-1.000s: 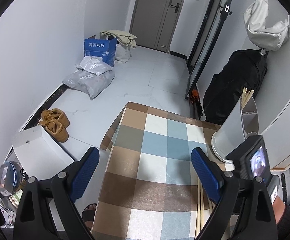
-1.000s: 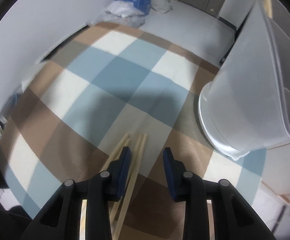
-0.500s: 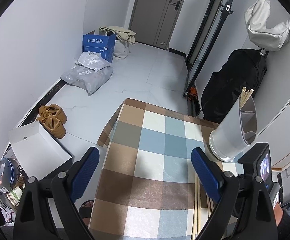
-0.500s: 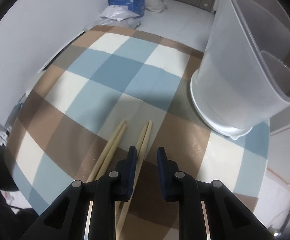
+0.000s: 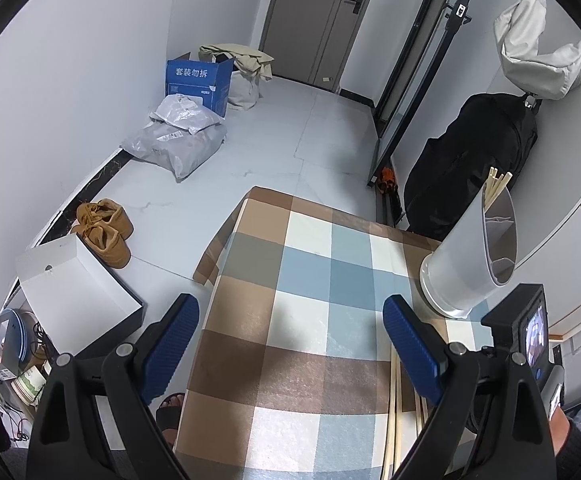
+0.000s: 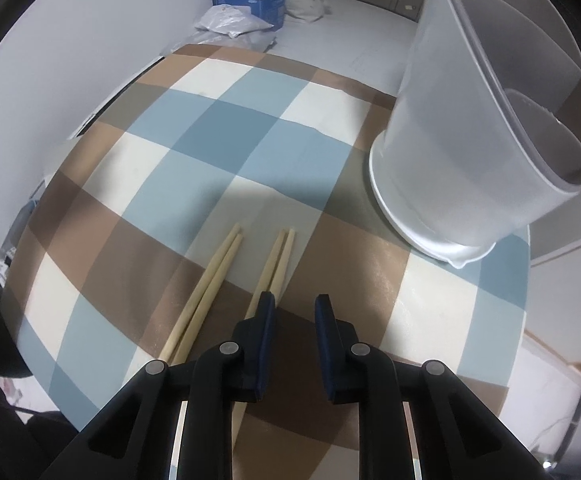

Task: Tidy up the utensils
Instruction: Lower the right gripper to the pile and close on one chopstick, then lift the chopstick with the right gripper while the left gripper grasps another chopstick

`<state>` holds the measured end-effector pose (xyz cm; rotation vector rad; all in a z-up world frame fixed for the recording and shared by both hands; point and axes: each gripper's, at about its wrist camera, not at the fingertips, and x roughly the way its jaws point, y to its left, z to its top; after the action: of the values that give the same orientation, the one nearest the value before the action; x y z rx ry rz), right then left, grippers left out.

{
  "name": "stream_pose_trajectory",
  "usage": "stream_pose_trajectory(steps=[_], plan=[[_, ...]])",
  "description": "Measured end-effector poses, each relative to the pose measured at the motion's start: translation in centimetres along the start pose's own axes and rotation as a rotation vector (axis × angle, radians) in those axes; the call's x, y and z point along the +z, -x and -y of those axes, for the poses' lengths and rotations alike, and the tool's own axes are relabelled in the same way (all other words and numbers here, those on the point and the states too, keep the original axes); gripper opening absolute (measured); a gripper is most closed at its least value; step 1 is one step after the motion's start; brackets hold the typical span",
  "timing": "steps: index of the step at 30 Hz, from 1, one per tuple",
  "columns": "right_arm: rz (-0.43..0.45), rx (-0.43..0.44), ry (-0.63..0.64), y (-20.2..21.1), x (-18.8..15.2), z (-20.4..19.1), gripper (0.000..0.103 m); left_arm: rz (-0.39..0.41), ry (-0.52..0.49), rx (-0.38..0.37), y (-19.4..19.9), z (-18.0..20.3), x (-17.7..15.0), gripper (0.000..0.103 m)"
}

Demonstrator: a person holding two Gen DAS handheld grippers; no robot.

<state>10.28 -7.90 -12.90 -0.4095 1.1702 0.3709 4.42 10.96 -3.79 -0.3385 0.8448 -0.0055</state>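
Note:
Two pairs of pale wooden chopsticks lie on the checked tablecloth: one pair (image 6: 278,258) runs under my right gripper's left finger, the other (image 6: 218,268) lies just left of it. My right gripper (image 6: 294,304) hovers close over the cloth with a narrow gap between its jaws and nothing in that gap. A grey utensil holder (image 6: 470,160) stands to the right, with chopsticks (image 5: 496,186) poking from its back compartment. My left gripper (image 5: 290,332) is wide open above the table, holding nothing.
The table (image 5: 246,280) ends at left over a white floor with a white box (image 5: 70,280), brown shoes (image 5: 106,228), grey parcels (image 5: 178,140) and a blue carton (image 5: 198,80). A black bag (image 5: 470,168) leans on the wall behind the holder.
My right gripper's jaws have narrowed and it has drawn back along the chopsticks, so their tips and the holder show more fully. The left gripper has stayed in place.

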Motion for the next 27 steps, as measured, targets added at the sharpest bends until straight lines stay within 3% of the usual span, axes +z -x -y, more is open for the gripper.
stream_pose_trajectory(steps=[6,11,13,17,27], plan=[[-0.012,-0.04,0.059,-0.8,1.3,-1.5,0.018,0.001,-0.002,0.01,0.0,-0.2,0.0,0.091],[-0.008,-0.013,0.015,-1.2,2.5,-1.0,0.018,-0.009,0.004,0.017,-0.3,-0.4,0.0,0.091],[0.004,0.024,-0.005,-1.0,2.7,-0.6,0.009,-0.015,0.0,0.024,-0.5,-0.3,-0.1,0.091],[0.027,0.052,-0.026,-0.8,2.6,-0.3,0.004,-0.034,-0.019,0.044,-1.2,0.0,-0.3,0.091],[0.294,0.193,-0.246,5.6,0.5,5.0,0.003,-0.196,-0.154,0.038,-3.9,3.2,-3.0,0.091]])
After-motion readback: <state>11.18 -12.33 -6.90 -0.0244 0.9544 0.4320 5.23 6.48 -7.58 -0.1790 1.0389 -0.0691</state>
